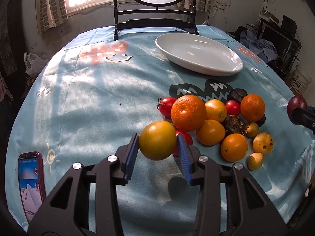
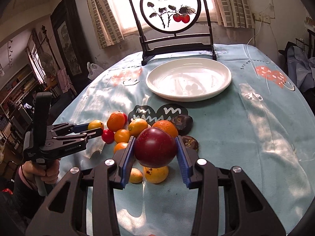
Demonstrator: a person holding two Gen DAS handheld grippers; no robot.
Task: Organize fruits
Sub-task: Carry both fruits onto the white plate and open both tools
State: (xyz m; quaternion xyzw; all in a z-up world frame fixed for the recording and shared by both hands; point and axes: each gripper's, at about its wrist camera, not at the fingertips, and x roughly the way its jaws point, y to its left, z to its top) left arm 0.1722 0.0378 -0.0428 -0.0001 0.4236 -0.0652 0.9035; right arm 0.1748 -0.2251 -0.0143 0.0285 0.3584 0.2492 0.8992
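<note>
Left wrist view: the left tongs [image 1: 157, 147] squeeze a round yellow-green fruit [image 1: 157, 140], lifted off the blue cloth tabletop [image 1: 88, 98]. The fruit pile [image 1: 216, 122] sits at two o'clock, the empty white plate [image 1: 198, 53] at twelve.

Right wrist view: the right tongs [image 2: 155, 153] squeeze a dark red plum [image 2: 155, 147] above the pile.

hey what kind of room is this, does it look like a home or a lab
Most likely a lived-in home, not a lab. A table with a cartoon-print tablecloth stands by a curtained window, a painted persimmon screen sits on it, and crowded bookshelves line the room at the left.
</note>
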